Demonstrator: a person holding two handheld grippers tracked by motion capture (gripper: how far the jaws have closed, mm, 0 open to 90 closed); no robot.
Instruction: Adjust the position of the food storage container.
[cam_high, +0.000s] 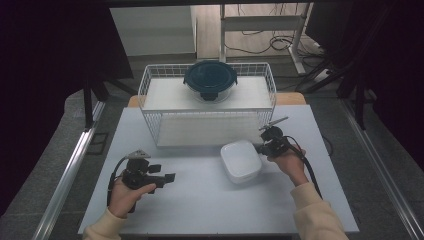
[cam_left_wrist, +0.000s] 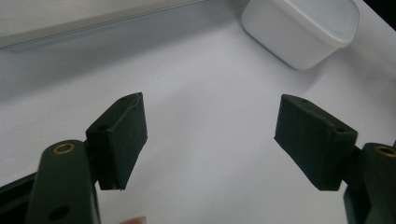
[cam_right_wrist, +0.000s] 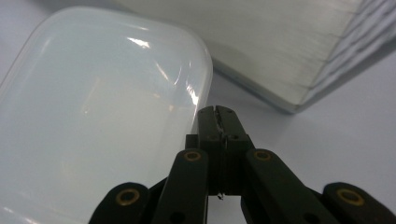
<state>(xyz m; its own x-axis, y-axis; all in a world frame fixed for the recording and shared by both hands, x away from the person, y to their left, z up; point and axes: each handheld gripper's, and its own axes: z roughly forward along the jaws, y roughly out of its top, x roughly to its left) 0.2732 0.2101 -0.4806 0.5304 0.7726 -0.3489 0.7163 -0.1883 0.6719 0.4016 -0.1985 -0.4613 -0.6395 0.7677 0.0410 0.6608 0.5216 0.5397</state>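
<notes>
Tabletop (cam_high: 200, 200) in the high view is pale grey-white and takes up the middle and lower part of the frame, and I have both hands on it. My right tool (cam_high: 264, 146) sits right of centre in that view, held in my right hand (cam_high: 290, 165), with its tip just beside the right edge of the white lidded container (cam_high: 241, 161); whether it actually touches the rim I cannot tell from there. In the right gripper view the right tool (cam_right_wrist: 218, 122) has its two black jaws pressed flat together with nothing between them, and the translucent lid of the container (cam_right_wrist: 98, 112) spreads across the left half of the frame, its rounded corner just to the left of the closed tips. My left tool (cam_high: 167, 178) lies in the lower left of the high view, in my left hand (cam_high: 127, 195), pointing toward the right and well apart from the container. In the left gripper view the left tool (cam_left_wrist: 210, 135) stands wide open, bare tabletop showing between its jaws, and the container (cam_left_wrist: 299, 32) sits in the upper right corner of the frame, clear of both jaws. Behind the container, in the upper middle of the high view, a white wire basket rack (cam_high: 150, 90) stands on the tabletop, and a round glass bowl with a dark blue clip lid (cam_high: 210, 79) rests on its top level.
</notes>
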